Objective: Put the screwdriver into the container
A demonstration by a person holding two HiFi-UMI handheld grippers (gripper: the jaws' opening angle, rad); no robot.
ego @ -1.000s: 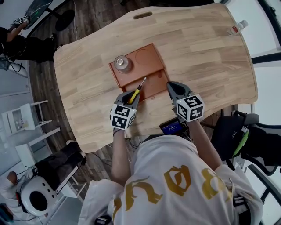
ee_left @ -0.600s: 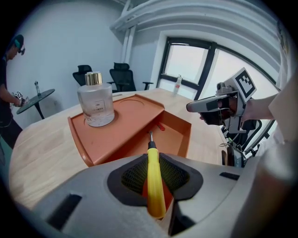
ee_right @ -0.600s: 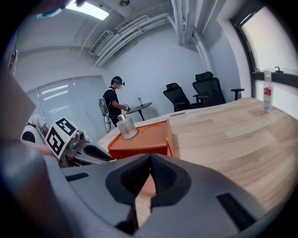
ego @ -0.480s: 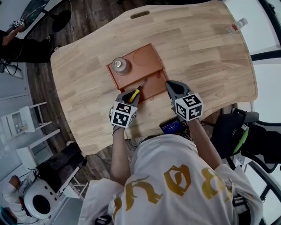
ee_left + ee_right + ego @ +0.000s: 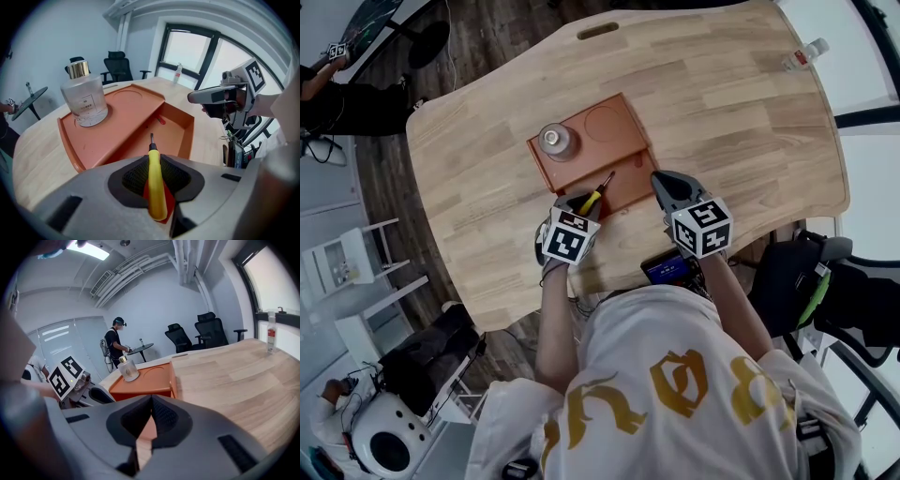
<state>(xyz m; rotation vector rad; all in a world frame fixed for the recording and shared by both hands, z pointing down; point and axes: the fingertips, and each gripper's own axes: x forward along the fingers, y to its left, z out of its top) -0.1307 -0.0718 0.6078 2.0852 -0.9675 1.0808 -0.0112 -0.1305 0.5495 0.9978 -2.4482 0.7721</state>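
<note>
the left gripper, clamping the yellow-handled metal screwdriver, is edging slightly closer; its tip is now hanging over the orange plastic tray's sunken compartment, so release seems near. the right gripper is idling, pinched together, empty.

The slim screwdriver, with a yellow plastic handle, black collar and thin dark metal shaft, is clamped by its handle between the jaws of the left gripper. In the head view it is tilted, its tip pointing to about 1 o'clock, above the near edge of the orange plastic container. This rectangular tray-like container has a raised shelf at its 11 o'clock side and a deeper trough at 5 o'clock, under the tip.
</note>
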